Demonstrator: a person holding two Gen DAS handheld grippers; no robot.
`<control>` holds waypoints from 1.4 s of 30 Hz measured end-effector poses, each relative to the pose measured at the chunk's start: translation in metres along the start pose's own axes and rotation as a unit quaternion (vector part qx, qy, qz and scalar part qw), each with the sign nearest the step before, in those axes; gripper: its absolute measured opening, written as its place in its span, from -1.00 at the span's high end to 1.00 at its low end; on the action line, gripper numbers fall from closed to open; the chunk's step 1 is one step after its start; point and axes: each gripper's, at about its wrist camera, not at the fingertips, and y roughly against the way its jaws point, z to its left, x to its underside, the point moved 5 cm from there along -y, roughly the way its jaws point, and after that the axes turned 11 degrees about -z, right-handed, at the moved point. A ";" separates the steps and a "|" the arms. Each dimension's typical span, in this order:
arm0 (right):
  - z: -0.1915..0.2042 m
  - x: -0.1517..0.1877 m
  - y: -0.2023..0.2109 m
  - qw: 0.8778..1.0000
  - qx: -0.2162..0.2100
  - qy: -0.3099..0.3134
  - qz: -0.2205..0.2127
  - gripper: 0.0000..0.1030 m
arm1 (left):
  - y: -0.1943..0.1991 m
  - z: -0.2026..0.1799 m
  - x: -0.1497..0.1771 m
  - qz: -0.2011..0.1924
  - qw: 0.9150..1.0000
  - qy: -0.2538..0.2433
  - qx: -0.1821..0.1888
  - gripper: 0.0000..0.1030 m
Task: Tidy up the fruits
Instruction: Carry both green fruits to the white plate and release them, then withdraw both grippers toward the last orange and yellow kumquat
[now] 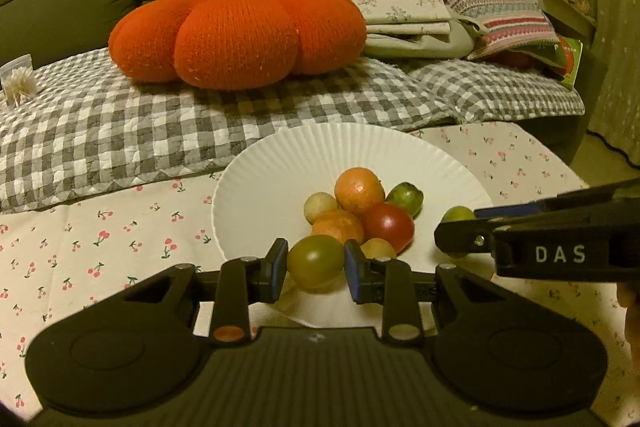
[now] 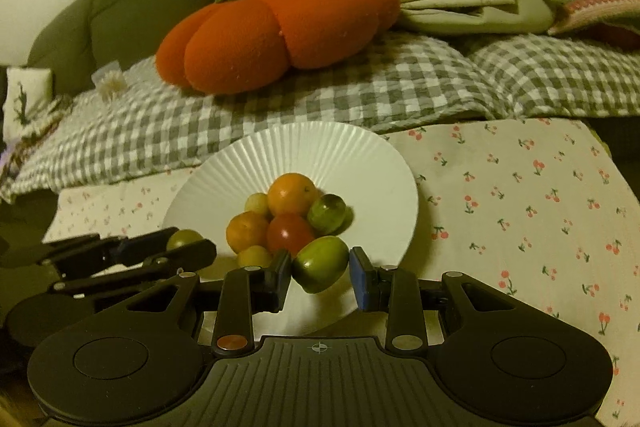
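Fingers of my left gripper (image 1: 316, 267) clamp a greenish tomato (image 1: 315, 261) at the plate's (image 1: 280, 163) near rim; the right gripper (image 2: 320, 269) brackets a green fruit (image 2: 320, 263), one pad touching, the other with a sliver of gap, so hold uncertain. On the plate: two oranges, a red tomato (image 1: 389, 230), several small green-yellow pieces, heaped together. Judging by that, most fruit is gathered; these two remain to settle.
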 end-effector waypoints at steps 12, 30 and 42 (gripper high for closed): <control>0.001 0.005 -0.009 1.000 0.004 0.021 0.003 0.37 | -0.004 -0.004 0.002 -0.001 1.000 -0.005 -0.003 0.16; -0.015 -0.010 0.010 0.999 0.016 -0.037 -0.018 0.13 | 0.028 0.021 -0.013 -0.025 0.998 0.053 -0.012 -0.10; 0.008 -0.008 0.041 0.998 -0.016 -0.051 -0.021 0.03 | 0.070 0.035 -0.009 -0.011 0.994 0.093 -0.049 -0.26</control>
